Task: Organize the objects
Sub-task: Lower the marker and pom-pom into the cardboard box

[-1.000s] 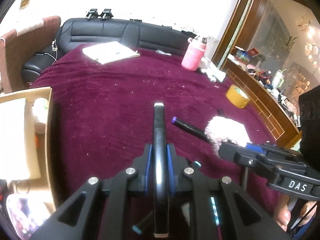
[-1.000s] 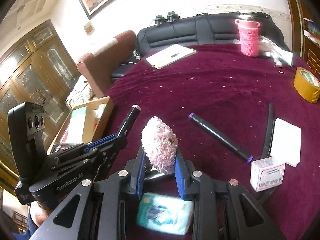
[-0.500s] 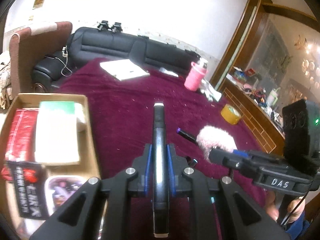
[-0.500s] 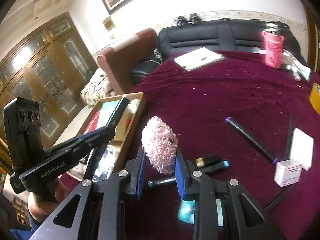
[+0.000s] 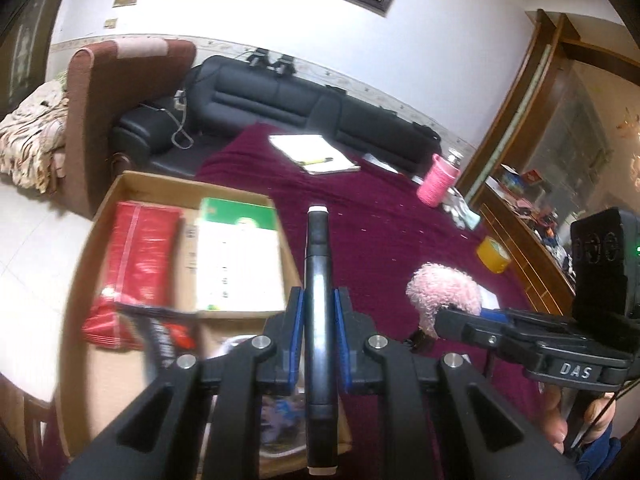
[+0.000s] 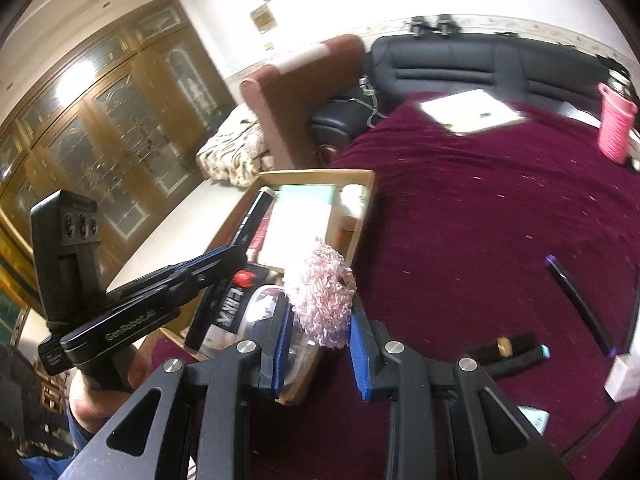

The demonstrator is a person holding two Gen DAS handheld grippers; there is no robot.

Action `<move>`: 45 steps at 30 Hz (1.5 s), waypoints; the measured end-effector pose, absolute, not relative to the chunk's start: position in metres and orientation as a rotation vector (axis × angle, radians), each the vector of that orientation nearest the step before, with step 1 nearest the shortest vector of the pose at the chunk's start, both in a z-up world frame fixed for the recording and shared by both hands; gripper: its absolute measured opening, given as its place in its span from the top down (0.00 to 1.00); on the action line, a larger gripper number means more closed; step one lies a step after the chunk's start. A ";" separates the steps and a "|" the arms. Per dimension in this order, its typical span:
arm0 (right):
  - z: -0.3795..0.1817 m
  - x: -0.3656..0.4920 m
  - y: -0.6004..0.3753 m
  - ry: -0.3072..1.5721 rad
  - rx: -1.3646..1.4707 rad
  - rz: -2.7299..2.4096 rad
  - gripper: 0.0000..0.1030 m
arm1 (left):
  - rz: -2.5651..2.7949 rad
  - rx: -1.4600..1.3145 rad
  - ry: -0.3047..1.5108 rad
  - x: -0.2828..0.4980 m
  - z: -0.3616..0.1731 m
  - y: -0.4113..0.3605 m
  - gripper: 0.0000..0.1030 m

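Note:
My left gripper [image 5: 319, 308] is shut on a black marker [image 5: 317, 248] with a white tip, which points forward over the right edge of a cardboard box [image 5: 160, 180]. My right gripper [image 6: 320, 336] is shut on a fluffy pink puff [image 6: 322, 292] and hovers above the box's near corner [image 6: 316, 176]. In the right wrist view the left gripper [image 6: 236, 256] and its marker [image 6: 256, 212] hang over the box. The box holds a red packet [image 5: 140, 248], a green-and-white carton [image 5: 236, 256] and a black packet [image 5: 168, 332].
On the maroon cloth [image 6: 460, 220] lie a purple-capped marker [image 6: 576, 300], short black pieces [image 6: 504, 352] and a small white box [image 6: 624, 376]. Farther back are a yellow tape roll [image 5: 494, 256], a pink cup [image 5: 436, 184] and a notebook [image 5: 312, 154]. A black sofa [image 5: 300, 104] borders the table.
Both grippers have swung left from the middle of the cloth to the cardboard box, still carrying the marker and the pink puff. The box now fills the left wrist view's left half.

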State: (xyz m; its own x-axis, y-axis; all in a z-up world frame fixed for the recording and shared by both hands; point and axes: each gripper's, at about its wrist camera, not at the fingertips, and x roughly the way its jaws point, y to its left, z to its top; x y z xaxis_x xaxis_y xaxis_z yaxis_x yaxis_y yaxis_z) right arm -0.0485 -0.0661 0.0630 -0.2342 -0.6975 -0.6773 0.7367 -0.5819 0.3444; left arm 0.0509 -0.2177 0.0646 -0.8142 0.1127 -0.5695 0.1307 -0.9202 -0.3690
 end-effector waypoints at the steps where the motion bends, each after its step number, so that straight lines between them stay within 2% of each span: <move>1: 0.063 -0.048 -0.075 0.064 1.034 -1.922 0.71 | -2.906 0.955 0.625 0.052 0.065 -0.223 0.86; 10: 0.061 -0.052 -0.132 0.050 1.078 -1.863 0.71 | -2.820 0.973 0.599 0.056 0.069 -0.278 0.86; 20: 0.035 -0.064 -0.187 0.054 1.159 -1.846 0.71 | -2.725 1.103 0.622 0.018 0.046 -0.327 0.86; 33: 0.006 -0.072 -0.223 0.083 1.203 -1.837 0.70 | -2.630 1.153 0.746 -0.001 0.014 -0.362 0.86; 44: 0.000 -0.073 -0.221 0.077 1.238 -1.812 0.63 | -2.633 1.161 0.730 -0.003 0.015 -0.359 0.86; 45: 0.001 -0.072 -0.221 0.075 1.242 -1.805 0.60 | -2.631 1.160 0.729 -0.003 0.015 -0.359 0.86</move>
